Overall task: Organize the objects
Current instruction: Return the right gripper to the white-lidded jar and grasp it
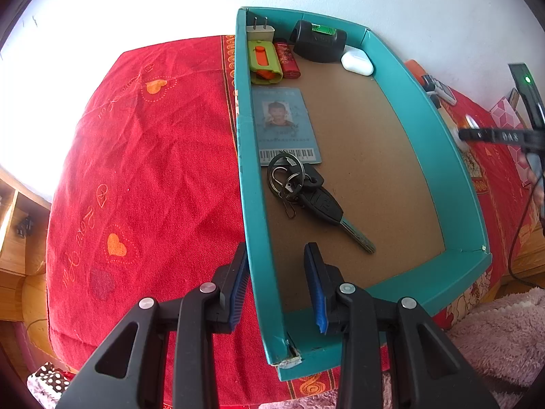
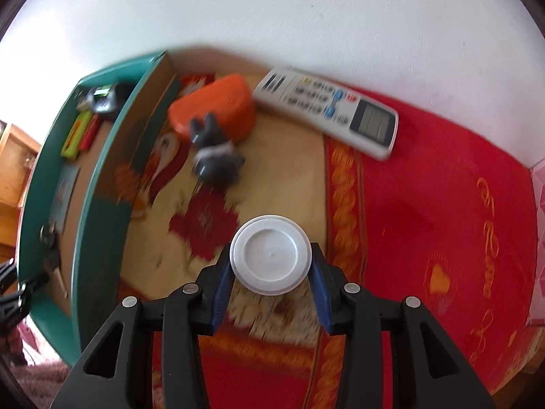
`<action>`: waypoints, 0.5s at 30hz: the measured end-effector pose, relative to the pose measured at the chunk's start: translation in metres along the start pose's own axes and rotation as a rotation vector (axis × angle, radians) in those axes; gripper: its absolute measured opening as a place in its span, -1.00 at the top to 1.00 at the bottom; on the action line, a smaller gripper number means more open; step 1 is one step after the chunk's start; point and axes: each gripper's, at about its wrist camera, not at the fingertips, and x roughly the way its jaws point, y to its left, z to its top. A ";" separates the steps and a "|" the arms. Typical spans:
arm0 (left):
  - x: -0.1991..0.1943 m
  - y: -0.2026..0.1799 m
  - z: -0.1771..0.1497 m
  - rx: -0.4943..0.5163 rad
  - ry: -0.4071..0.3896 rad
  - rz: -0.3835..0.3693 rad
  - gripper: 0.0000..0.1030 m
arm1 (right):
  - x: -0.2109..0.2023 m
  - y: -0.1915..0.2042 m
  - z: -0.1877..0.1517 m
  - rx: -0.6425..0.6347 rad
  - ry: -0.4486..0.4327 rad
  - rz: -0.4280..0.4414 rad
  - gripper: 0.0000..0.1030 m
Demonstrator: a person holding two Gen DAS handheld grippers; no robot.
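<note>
A teal box (image 1: 439,156) with a brown floor lies on the red cloth; it also shows in the right wrist view (image 2: 85,211). In it lie an ID card (image 1: 286,126), a key bunch (image 1: 313,197), a white earbud case (image 1: 357,63), a black level tool (image 1: 318,41), a green-orange cutter (image 1: 264,61), a red lighter (image 1: 287,59) and a white plug (image 1: 260,29). My left gripper (image 1: 277,272) is open and straddles the box's left wall near its front corner. My right gripper (image 2: 270,262) is shut on a round white lid (image 2: 270,254), held above the cloth.
Right of the box on the cloth lie an orange case (image 2: 218,109), a small grey toy figure (image 2: 214,156) and a white remote control (image 2: 330,109). A white wall stands behind. A pink fluffy cloth (image 1: 504,334) lies at the front right. A wooden shelf (image 1: 13,225) stands at the left.
</note>
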 end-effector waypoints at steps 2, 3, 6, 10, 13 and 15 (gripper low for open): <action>0.000 0.000 0.000 0.000 0.001 0.000 0.40 | -0.001 0.006 -0.007 -0.016 0.001 -0.002 0.18; 0.000 0.000 0.000 0.002 0.002 0.001 0.40 | 0.000 0.010 -0.009 -0.029 0.001 -0.012 0.18; -0.001 0.000 0.000 0.007 0.004 -0.002 0.40 | 0.007 0.019 -0.012 -0.058 0.011 -0.049 0.18; 0.000 0.000 0.001 0.004 0.001 -0.003 0.40 | 0.010 0.022 -0.013 -0.035 0.001 -0.032 0.18; 0.000 0.000 0.001 0.005 -0.003 -0.006 0.39 | 0.013 0.021 -0.013 -0.022 -0.002 -0.024 0.18; 0.000 0.000 0.001 0.008 -0.004 -0.007 0.39 | 0.015 0.021 -0.012 -0.018 0.003 -0.023 0.18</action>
